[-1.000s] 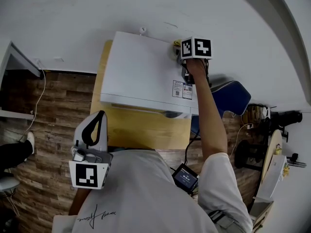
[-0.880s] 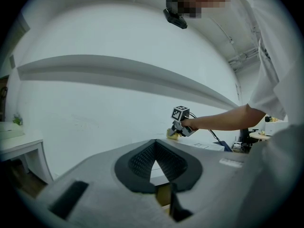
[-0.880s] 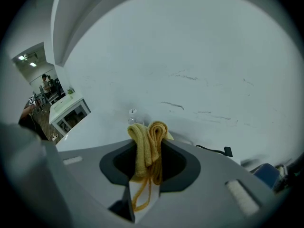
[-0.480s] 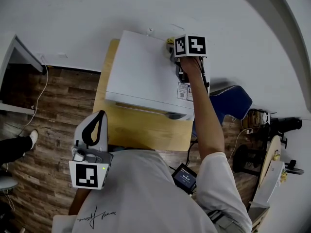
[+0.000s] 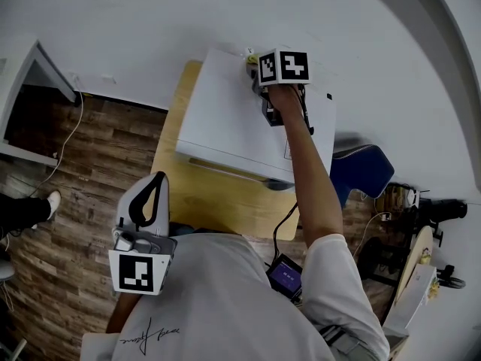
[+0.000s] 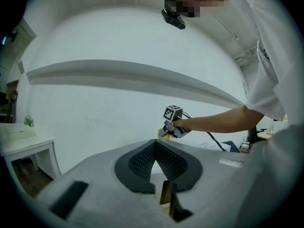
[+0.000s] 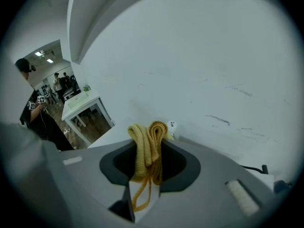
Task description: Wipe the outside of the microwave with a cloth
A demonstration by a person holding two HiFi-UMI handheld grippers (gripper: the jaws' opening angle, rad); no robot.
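Wiping stroke at the rear of the casing, seen from the head and from both tools. The right tongs point(image 5: 258, 72) are clamped on a folded yellow cloth point(image 7: 146, 146), whose looped end stands out past the pads while a thinner fold hangs down between them. In the head view the person's right arm reaches across the top of the white microwave point(image 5: 225, 119), and the cloth sits at the far edge of that top panel, close to the white wall point(image 5: 150, 28) behind it. Whether the cloth is pressed against the panel or is just above it cannot be told from these views. The microwave stands on a wooden tabletop point(image 5: 218, 201), with its front edge towards the person. The left tongs point(image 5: 154, 183) are held low beside the person's body, well apart from the microwave; their pads meet at the tips and hold nothing. The step in hand appears to be the wiping of the top panel, at its back edge. The next move probably calls for a stroke with steady downward pressure towards the front or side edge, with the grip on the cloth kept firm. The side walls and the door face would then remain to be wiped.
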